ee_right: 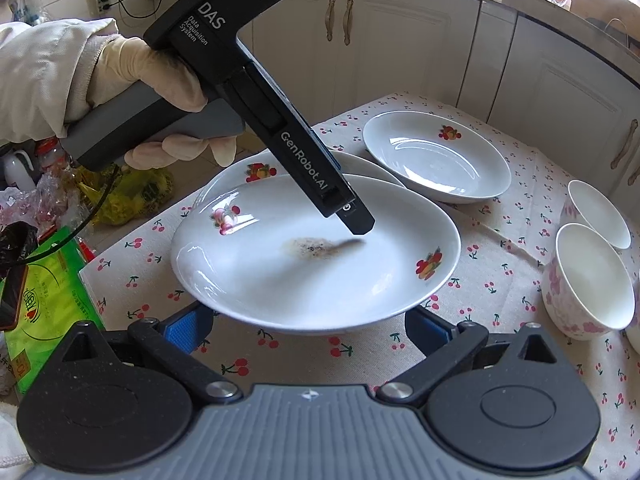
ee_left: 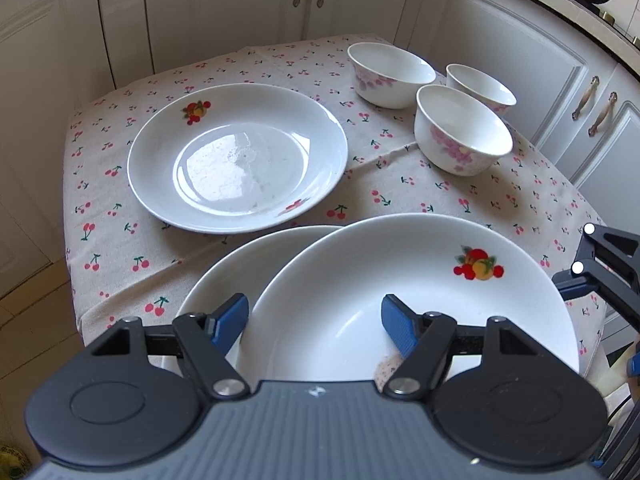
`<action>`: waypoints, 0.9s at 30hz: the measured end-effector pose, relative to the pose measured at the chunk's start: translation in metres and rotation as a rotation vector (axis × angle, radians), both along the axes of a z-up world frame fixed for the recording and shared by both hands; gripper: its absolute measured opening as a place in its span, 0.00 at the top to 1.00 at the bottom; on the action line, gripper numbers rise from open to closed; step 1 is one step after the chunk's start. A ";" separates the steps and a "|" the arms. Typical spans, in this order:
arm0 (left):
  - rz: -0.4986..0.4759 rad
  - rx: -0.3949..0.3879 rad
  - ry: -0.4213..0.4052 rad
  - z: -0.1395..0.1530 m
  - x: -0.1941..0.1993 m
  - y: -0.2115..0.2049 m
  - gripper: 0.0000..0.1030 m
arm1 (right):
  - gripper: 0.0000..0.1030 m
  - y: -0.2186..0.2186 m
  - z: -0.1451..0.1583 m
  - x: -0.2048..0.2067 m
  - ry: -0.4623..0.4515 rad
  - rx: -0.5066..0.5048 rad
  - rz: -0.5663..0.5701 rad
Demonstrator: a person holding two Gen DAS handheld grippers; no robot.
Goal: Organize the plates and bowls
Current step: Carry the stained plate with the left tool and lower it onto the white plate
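Currently both grippers, left gripper (ee_left: 314, 320) and right gripper (ee_right: 306, 326), spread wide, flank the top plate (ee_right: 320, 256), resting overlapped on another plate (ee_right: 280, 168); bowls (ee_right: 592, 276) sit beyond its right rim

left gripper (ee_right: 356, 216) body, upper part: "DAS" over "Data Acquisition System" | same body, along the lower arm: "GenRobot.AI" | green package (ee_right: 48, 292): print too blurred to read

Left tongs (ee_left: 314, 320) straddle the near plate's (ee_left: 420, 280) rim, fingers spread apart.
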State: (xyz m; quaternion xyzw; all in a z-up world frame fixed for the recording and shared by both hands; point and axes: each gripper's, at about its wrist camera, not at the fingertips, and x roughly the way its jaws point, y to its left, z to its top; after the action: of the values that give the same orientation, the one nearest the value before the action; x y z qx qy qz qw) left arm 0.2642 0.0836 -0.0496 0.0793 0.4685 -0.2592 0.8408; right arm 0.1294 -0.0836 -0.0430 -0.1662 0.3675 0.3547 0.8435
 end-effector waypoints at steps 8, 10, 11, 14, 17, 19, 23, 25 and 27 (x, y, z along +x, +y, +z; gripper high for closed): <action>0.006 0.002 -0.013 0.001 0.002 0.002 0.29 | 0.00 0.006 -0.003 -0.001 -0.011 -0.026 -0.009; 0.010 0.001 -0.016 0.001 0.002 0.002 0.28 | 0.00 0.007 -0.004 0.000 -0.010 -0.030 -0.009; 0.011 0.000 -0.018 0.001 0.002 0.003 0.28 | 0.00 0.008 -0.004 0.000 -0.011 -0.034 -0.009; 0.012 -0.003 -0.024 0.001 0.002 0.004 0.26 | 0.00 0.010 -0.006 0.001 -0.011 -0.037 -0.006; 0.015 0.000 -0.029 0.001 0.002 0.005 0.26 | 0.00 0.011 -0.007 0.002 -0.011 -0.043 -0.005; 0.018 -0.001 -0.031 0.001 0.003 0.005 0.26 | 0.00 0.012 -0.008 0.003 -0.010 -0.047 -0.005; 0.026 -0.006 -0.034 0.001 0.003 0.006 0.26 | 0.00 0.014 -0.009 0.003 -0.012 -0.055 -0.005; 0.031 -0.008 -0.040 0.002 0.003 0.006 0.26 | 0.00 0.015 -0.008 0.002 -0.017 -0.065 -0.006; 0.035 -0.027 -0.048 0.006 0.004 0.006 0.25 | 0.00 0.017 -0.008 0.002 -0.025 -0.078 -0.003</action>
State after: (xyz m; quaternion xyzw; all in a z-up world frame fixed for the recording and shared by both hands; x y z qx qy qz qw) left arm 0.2682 0.0900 -0.0440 0.0660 0.4458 -0.2490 0.8573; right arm 0.1311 -0.0670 -0.0512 -0.2030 0.3705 0.3368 0.8415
